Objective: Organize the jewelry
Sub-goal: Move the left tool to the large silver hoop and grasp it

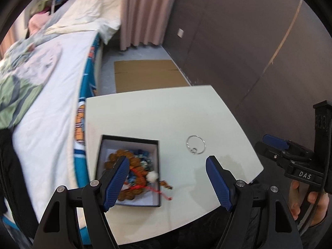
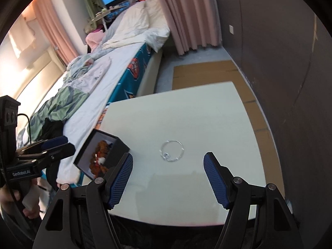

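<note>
A black box with a white lining sits on the white table near its left edge. It holds brown beads, blue beads and a white pompom; a bead strand and red cord hang over its right wall. A thin silver ring bracelet lies on the table right of the box. My left gripper is open and empty above the box's right side. My right gripper is open and empty, just short of the bracelet. The box shows at its left.
A bed with crumpled bedding runs along the table's left side. Flat cardboard lies on the floor beyond the table. A dark wall stands to the right. Pink curtains hang at the back.
</note>
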Demonstrator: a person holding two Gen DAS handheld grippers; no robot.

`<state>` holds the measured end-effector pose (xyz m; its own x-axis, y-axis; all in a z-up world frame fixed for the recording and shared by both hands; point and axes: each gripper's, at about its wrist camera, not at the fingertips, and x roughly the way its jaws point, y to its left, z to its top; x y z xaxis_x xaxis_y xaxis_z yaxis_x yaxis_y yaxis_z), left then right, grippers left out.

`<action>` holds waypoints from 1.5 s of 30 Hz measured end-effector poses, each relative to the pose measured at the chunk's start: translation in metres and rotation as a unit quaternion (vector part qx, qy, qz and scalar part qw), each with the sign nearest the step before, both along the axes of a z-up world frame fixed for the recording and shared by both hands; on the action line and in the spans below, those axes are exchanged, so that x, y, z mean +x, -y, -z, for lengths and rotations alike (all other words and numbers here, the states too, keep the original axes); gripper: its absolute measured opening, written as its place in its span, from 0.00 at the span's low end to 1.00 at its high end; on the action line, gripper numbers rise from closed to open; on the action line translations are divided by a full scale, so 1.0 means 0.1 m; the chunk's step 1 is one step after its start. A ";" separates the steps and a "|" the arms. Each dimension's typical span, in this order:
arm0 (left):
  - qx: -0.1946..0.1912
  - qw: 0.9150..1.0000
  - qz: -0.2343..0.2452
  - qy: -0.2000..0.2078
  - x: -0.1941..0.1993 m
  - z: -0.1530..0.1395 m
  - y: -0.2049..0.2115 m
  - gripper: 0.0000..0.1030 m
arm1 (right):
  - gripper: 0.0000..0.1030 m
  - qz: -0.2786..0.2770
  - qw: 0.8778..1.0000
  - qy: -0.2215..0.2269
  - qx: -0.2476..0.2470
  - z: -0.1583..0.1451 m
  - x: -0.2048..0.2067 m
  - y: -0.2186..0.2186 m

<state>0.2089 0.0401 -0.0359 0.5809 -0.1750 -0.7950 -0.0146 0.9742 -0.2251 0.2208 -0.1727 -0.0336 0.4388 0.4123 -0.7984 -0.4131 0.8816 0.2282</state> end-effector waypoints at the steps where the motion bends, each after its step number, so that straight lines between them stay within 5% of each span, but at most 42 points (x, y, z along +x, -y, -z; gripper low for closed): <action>1: 0.004 1.000 0.006 -0.003 0.05 0.02 0.07 0.74 | 0.68 0.004 1.000 -0.001 0.002 0.02 0.00 0.05; 7: 0.009 0.999 0.027 -0.033 0.36 0.13 0.38 0.73 | 0.68 0.034 0.999 -0.011 0.009 0.17 0.02 0.43; 9: 0.011 0.998 0.036 -0.048 0.48 0.18 0.49 0.60 | 0.68 0.044 0.999 -0.018 0.012 0.23 0.06 0.56; 18: 0.041 0.991 0.042 -0.123 0.90 0.58 0.80 0.32 | 0.68 0.070 0.997 -0.036 0.028 0.41 0.14 0.90; 26: 0.071 0.984 0.019 -0.161 1.17 0.89 0.88 0.20 | 0.68 0.085 0.995 -0.047 0.036 0.56 0.18 1.08; 45: 0.107 0.978 0.010 -0.179 1.30 1.20 1.06 0.18 | 0.68 0.079 0.995 -0.053 0.022 0.63 0.18 1.01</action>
